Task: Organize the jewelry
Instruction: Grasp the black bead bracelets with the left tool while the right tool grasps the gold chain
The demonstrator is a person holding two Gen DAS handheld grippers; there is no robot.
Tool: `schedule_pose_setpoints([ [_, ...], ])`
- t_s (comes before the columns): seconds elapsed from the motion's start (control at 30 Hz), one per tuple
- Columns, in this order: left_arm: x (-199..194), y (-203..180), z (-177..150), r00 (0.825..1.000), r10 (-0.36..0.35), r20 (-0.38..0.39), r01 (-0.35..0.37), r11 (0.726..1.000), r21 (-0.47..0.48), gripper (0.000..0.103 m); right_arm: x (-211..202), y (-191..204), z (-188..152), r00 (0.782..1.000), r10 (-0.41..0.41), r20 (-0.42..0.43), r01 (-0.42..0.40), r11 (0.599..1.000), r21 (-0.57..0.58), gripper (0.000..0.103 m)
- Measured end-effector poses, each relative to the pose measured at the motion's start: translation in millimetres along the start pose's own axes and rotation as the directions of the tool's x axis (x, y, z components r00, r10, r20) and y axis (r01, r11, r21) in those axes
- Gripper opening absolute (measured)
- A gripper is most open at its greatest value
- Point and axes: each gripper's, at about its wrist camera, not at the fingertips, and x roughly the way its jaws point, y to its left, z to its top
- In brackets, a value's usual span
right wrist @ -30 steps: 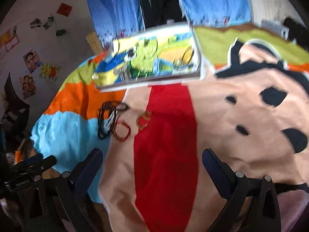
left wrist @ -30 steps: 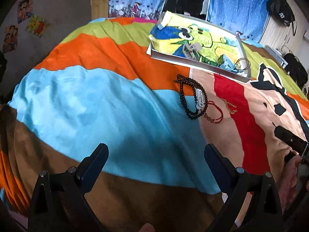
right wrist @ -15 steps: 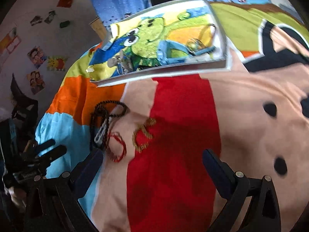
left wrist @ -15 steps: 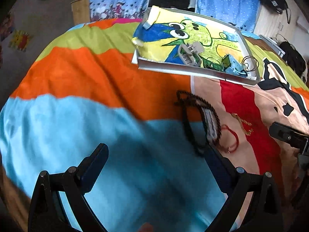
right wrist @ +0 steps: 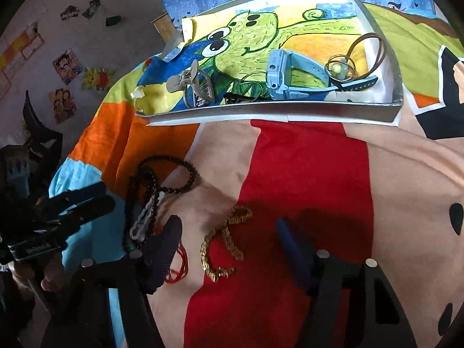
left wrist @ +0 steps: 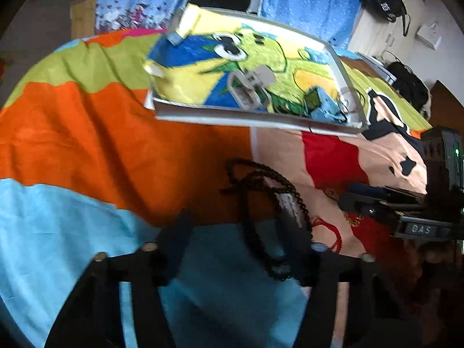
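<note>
While both sets of jaws stand apart and hold nothing, the jewelry lies loose on the bed (right wrist: 304,159), on its colour-block cover. Right gripper (right wrist: 229,246): jaws wide open, gold chain (right wrist: 223,243) lying between them, nearer the left finger, not touched. Red cord bracelet (right wrist: 178,264) sits at 9 o'clock of the chain, partly hidden behind the left finger. Black bead necklace (right wrist: 165,179) and white link bracelet (right wrist: 143,220) at 10 o'clock, near the orange/blue seam.

Left gripper (left wrist: 237,246): jaws about half open, blurred; the black bead necklace (left wrist: 261,203) loops between them, its lower end close to the right finger; contact cannot be told.

Count on the bed: one black necklace, one white bracelet, one red bracelet, one gold chain. White tray (right wrist: 275,110) at 12 o'clock with a frog drawing as liner holds one grey hair claw (right wrist: 194,87), one blue watch (right wrist: 293,75), one brown hoop (right wrist: 368,55), one black hair clip (right wrist: 240,97), and thin wire rings that I cannot count.

Right wrist view shows the chain whole and the tray contents sharp; left wrist view shows only a bit of the chain behind the right gripper (left wrist: 385,206) and a blurred tray (left wrist: 255,119). Left gripper (right wrist: 84,200) appears at 9 o'clock in the right view.
</note>
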Motion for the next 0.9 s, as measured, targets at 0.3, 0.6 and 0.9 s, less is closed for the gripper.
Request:
schedule_pose_setpoints([
  [0.3, 28.5, -1.2, 0.6, 0.995, 0.056, -0.080, -0.054, 0.998, 0.028, 0.033, 16.6, 2.8, -1.9, 0.999, -0.036, -0.031, 0.035, 0.999, -0.022, 0.051],
  [0.6, 25.1, 5.4, -1.5, 0.991, 0.100, -0.084, -0.100, 0.995, 0.003, 0.008, 18.0, 7.4, -3.1, 0.999, -0.020, -0.049, 0.019, 0.999, -0.026, 0.031],
  [0.9, -2.3, -2.2, -4.3, 0.987, 0.155, -0.035, -0.156, 0.988, -0.005, 0.004, 6.1, 5.5, -6.6, 0.998, -0.010, -0.060, 0.011, 1.000, 0.024, 0.010],
])
